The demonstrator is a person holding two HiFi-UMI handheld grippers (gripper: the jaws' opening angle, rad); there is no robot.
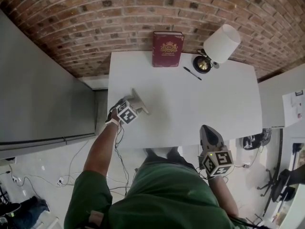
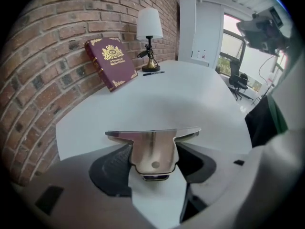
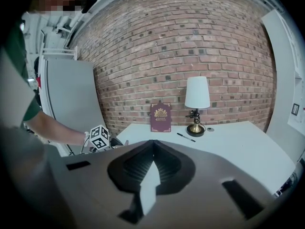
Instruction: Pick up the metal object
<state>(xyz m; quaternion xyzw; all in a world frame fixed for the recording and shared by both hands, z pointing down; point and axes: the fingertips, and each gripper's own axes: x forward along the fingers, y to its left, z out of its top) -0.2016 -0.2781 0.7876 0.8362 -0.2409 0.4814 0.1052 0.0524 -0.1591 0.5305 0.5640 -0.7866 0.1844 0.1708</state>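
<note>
A shiny T-shaped metal object (image 2: 152, 149) sits between the jaws of my left gripper (image 2: 153, 157). The dark pads lie against both sides of its stem, and its crossbar points away from me. From the head view, the metal object (image 1: 139, 101) sticks out of the left gripper (image 1: 134, 106) over the front left part of the white table (image 1: 214, 104). My right gripper (image 1: 207, 129) hangs at the table's front edge. Its jaws are shut with nothing in them, and their tips meet in the right gripper view (image 3: 152, 144).
At the back of the table a maroon book (image 1: 167, 48) leans on the brick wall, beside a white-shaded lamp (image 1: 220, 44) and a black pen (image 1: 192, 73). A grey cabinet (image 1: 38, 94) stands left of the table. Cables lie on the floor.
</note>
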